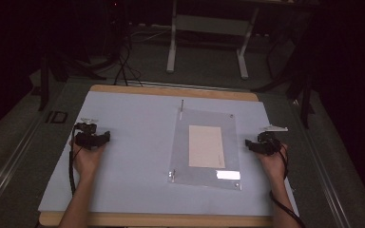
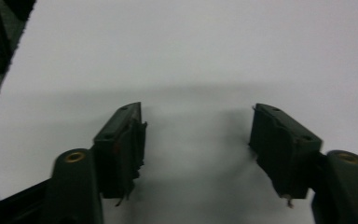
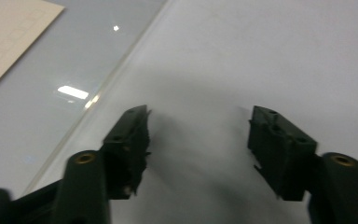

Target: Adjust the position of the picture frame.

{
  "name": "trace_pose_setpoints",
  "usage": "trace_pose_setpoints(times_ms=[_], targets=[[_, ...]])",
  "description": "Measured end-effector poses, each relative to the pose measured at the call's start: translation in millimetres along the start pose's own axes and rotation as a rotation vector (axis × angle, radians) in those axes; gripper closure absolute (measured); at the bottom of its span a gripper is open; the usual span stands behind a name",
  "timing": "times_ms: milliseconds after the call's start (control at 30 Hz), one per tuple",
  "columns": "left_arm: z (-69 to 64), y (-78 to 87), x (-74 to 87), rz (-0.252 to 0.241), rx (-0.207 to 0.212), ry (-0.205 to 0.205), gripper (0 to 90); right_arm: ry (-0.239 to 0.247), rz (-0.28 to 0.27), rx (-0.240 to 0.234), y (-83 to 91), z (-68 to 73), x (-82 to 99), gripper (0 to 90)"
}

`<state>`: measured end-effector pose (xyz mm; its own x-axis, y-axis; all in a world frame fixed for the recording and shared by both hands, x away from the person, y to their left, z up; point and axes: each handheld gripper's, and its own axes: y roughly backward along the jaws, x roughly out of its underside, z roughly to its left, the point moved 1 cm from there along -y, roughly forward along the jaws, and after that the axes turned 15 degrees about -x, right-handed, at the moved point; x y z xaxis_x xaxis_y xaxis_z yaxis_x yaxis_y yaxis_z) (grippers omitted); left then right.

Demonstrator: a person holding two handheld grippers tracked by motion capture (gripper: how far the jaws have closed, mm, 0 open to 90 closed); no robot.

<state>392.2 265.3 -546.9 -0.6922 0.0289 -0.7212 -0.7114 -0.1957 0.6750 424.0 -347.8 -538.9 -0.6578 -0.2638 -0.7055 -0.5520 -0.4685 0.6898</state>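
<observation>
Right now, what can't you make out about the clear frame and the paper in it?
- Printing on the cream paper sheet: too small in the high view, cut off by the right gripper view's edge.
- Corner fasteners of the clear acrylic frame: too small in the high view.
- Small upright pin behind the frame: too dim.

Your clear acrylic sheet (image 1: 204,147) lies flat on the pale mat, roughly rectangular, with a small metal standoff at each corner and a glare patch near its front edge. A cream paper sheet (image 1: 206,146) sits under it, centred and square to its edges. From your right jaws, its edge (image 3: 98,100) runs just left of them, not touching; your left jaws are well apart from it.
</observation>
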Motion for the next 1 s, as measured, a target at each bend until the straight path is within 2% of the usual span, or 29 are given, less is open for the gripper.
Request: trace_pose_setpoints(times_ms=[33, 200, 333, 467, 533, 633, 700, 867, 967, 1000], targets=[[-1.3, 1.5, -0.5, -0.005, 0.002, -0.006, 37.9, 0.009, -0.001, -0.002, 0.2, 1.0, 0.0, 41.6], [-6.8, 10.4, -2.1, -0.035, 0.064, -0.048, 38.0, 0.017, 0.0, -0.027, 1.0, 6.1, 0.0, 46.0], [-11.1, 20.1, -1.9, -0.062, 0.092, -0.076, 39.8, 0.057, -0.001, -0.05, 0.8, 17.1, -5.0, 49.4], [-12.9, 31.8, -0.6, -0.105, 0.124, -0.077, 42.2, 0.113, -0.015, -0.071, 0.9, 30.2, -15.2, 52.5], [-14.0, 36.0, 0.4, -0.118, 0.137, -0.088, 42.5, 0.126, -0.029, -0.089, 1.1, 36.1, -20.5, 53.3], [-16.3, 38.8, 1.3, -0.113, 0.162, -0.092, 43.7, 0.137, -0.05, -0.123, 0.2, 43.4, -28.5, 54.0], [-18.5, 40.4, 1.6, -0.103, 0.188, -0.095, 47.4, 0.158, -0.049, -0.127, -1.3, 47.9, -34.0, 54.1], [-28.7, 42.7, 2.2, -0.092, 0.228, -0.115, 47.9, 0.193, -0.038, -0.16, -7.3, 56.9, -45.2, 54.9], [-34.6, 45.7, 2.6, -0.098, 0.264, -0.129, 48.0, 0.212, -0.037, -0.181, -12.3, 62.7, -52.3, 55.5], [-36.4, 47.6, 3.0, -0.1, 0.289, -0.137, 47.5, 0.222, -0.034, -0.189, -14.1, 64.8, -54.5, 55.5]])
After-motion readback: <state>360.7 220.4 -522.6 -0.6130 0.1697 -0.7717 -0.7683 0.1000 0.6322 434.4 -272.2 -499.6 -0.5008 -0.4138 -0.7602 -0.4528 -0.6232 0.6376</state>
